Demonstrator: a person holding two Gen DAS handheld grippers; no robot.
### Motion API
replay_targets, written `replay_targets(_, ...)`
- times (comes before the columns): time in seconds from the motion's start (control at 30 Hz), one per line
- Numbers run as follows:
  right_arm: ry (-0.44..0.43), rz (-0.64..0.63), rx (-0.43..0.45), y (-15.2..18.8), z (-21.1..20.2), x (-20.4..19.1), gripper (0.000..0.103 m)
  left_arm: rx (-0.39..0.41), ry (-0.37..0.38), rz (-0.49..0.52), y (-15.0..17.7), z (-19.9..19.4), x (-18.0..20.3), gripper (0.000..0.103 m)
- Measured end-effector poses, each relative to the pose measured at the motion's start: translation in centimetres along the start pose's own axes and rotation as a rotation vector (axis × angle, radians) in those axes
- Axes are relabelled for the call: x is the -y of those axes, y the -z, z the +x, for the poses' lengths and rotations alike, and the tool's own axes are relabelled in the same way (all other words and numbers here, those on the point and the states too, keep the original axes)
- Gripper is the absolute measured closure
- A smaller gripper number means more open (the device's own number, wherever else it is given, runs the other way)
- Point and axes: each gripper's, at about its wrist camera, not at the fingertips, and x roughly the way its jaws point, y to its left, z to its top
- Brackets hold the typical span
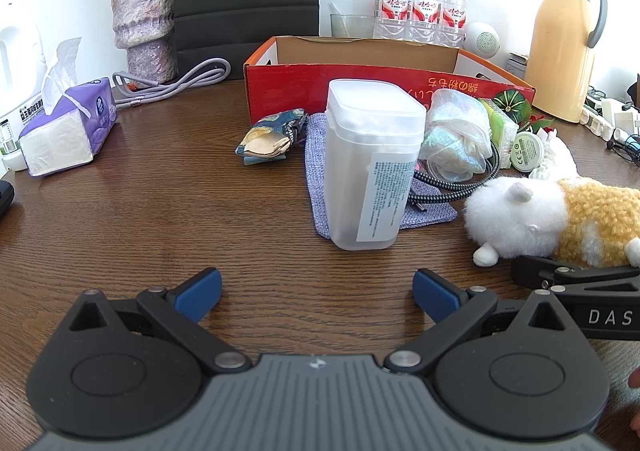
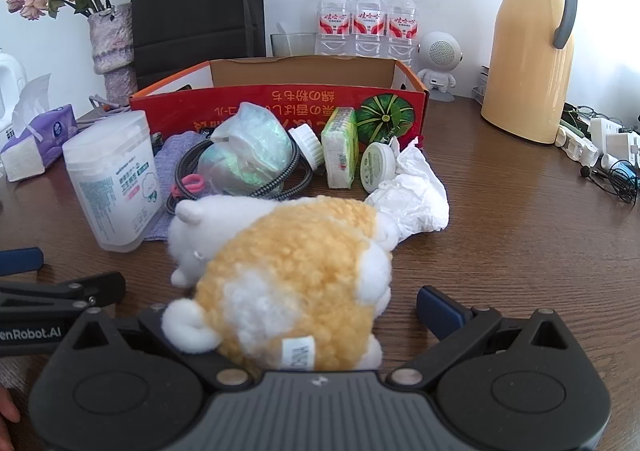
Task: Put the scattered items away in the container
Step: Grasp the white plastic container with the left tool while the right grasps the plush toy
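Left wrist view showed the left gripper (image 1: 317,293) spread wide over bare wooden table (image 1: 160,211), holding nothing.
Right wrist view had the right gripper (image 2: 304,315) equally wide, its jaws either side of the plush toy (image 2: 296,263) without visibly pressing it, the left finger hidden behind the plush; the frosted plastic canister (image 1: 370,163) stood upright on a grey cloth (image 1: 316,155); an iridescent pouch (image 2: 250,149), braided cable (image 2: 280,183) and crumpled tissue (image 2: 412,195) lay just before the red cardboard box (image 2: 280,99), all outside it.
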Motion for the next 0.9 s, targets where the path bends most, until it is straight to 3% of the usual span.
replay_targets(0.73, -0.027, -0.02, -0.002, 0.3, -0.4, 0.0, 0.0, 0.004, 0.012, 0.032, -0.1, -0.2, -0.1, 0.0)
replay_targets(0.9, -0.079, -0.045, 0.016, 1.7, -3.5, 1.2, 0.001, 0.108, 0.075, 0.059, -0.7, -2.9, -0.3, 0.0)
